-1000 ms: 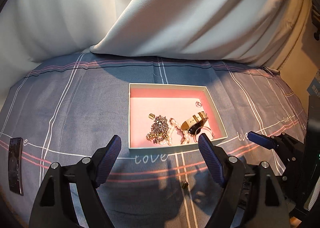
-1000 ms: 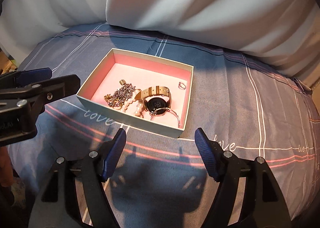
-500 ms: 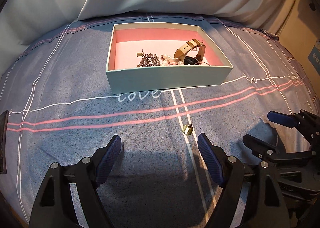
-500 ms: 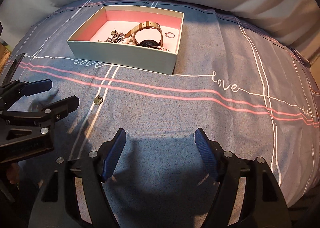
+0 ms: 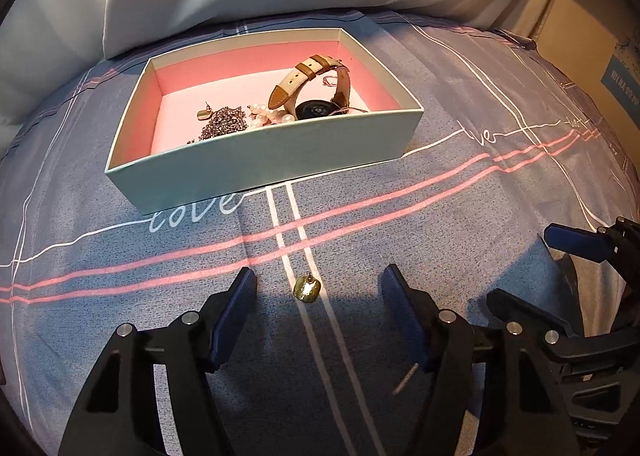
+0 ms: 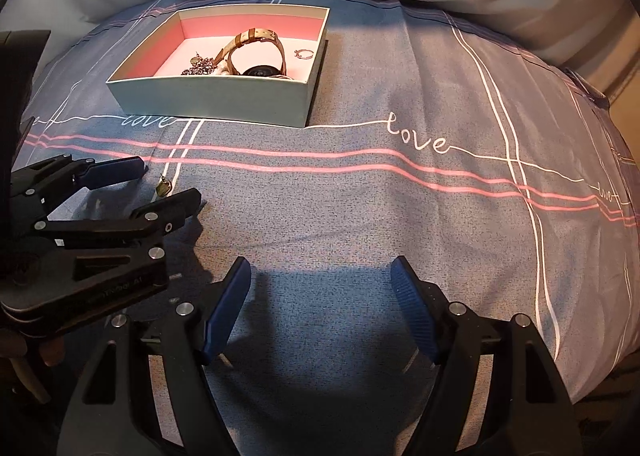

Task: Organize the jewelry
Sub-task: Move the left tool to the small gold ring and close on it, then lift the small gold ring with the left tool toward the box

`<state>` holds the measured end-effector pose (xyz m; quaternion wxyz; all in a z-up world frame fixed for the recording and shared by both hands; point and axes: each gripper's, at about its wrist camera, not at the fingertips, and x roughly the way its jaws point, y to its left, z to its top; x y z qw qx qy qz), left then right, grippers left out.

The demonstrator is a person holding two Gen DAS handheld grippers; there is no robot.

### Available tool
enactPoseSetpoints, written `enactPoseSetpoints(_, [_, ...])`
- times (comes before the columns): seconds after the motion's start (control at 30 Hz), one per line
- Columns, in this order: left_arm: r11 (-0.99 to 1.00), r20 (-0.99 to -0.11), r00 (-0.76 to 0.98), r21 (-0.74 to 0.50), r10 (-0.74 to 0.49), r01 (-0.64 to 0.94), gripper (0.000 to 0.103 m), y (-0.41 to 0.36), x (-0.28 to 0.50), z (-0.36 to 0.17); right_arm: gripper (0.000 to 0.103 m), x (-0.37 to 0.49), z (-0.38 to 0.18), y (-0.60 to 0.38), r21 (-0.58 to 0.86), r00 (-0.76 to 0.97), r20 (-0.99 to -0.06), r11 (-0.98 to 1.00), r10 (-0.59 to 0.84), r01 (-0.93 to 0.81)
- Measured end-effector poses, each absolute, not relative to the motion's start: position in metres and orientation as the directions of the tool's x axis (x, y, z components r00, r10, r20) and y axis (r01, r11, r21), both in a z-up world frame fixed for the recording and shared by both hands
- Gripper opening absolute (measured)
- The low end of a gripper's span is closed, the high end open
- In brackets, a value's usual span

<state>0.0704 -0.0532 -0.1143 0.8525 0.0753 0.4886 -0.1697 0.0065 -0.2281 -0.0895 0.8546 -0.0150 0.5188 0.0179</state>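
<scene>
Lowered, the left gripper [image 5: 316, 288] has just been closing, its half-open jaws flanking the untouched gold earring [image 5: 307, 289].

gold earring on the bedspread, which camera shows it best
The left wrist view: the gold earring lies close and centred between that tool's fingers, untouched. The right wrist view shows it small and far left, between the left tool's fingers.

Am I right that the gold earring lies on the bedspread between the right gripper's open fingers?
Not quite: the earring lies on the bedspread between the left gripper's open fingers, not the right's, as the left wrist view shows.
</scene>
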Motion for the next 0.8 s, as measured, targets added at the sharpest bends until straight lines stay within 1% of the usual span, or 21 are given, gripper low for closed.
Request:
enactPoseSetpoints(0.03, [0.932,-0.858,0.468,-0.033,-0.211,0.362,0.059,-0.054,0.071,-0.116,0.073,0.007,-0.090,-0.228,-0.005,0.459,-0.888,0.999,0.016,-0.045])
enactPoseSetpoints(0.07, [0.932,-0.857,0.471,-0.029,-0.209,0.362,0.052,-0.055,0.071,-0.117,0.073,0.007,-0.091,-0.228,-0.005,0.457,-0.889,0.999,0.016,-0.045])
enactPoseSetpoints(0.13, [0.931,-0.853,0.482,-0.011,-0.199,0.364,0.046,-0.055,0.070,-0.119,0.073,0.008,-0.093,-0.227,-0.001,0.452,-0.892,0.999,0.022,-0.049])
enactPoseSetpoints(0.2, [0.935,-0.849,0.494,0.000,-0.188,0.356,0.028,-0.052,0.071,-0.119,0.073,0.011,-0.095,-0.224,0.003,0.448,-0.894,0.998,0.027,-0.056])
enactPoseSetpoints(0.23, [0.937,-0.848,0.497,0.001,-0.184,0.349,0.022,-0.049,0.072,-0.119,0.073,0.013,-0.096,-0.221,0.007,0.446,-0.894,0.998,0.034,-0.062])
enactPoseSetpoints(0.27, [0.941,-0.848,0.499,0.002,-0.177,0.338,0.012,-0.046,0.074,-0.119,0.073,0.015,-0.097,-0.219,0.013,0.445,-0.894,0.997,0.043,-0.071])
enactPoseSetpoints(0.43, [0.954,-0.850,0.493,-0.035,-0.186,0.299,0.012,-0.027,0.080,-0.116,0.073,0.032,-0.101,-0.197,0.020,0.441,-0.894,0.992,0.073,-0.124])
enactPoseSetpoints(0.7, [0.966,-0.855,0.494,-0.028,-0.157,0.259,0.012,-0.011,0.079,-0.112,0.073,0.045,-0.106,-0.169,0.024,0.438,-0.893,0.983,0.103,-0.181])
enactPoseSetpoints(0.8, [0.966,-0.855,0.494,-0.025,-0.155,0.259,0.012,-0.012,0.079,-0.112,0.076,0.045,-0.107,-0.168,0.023,0.440,-0.892,0.983,0.101,-0.180])
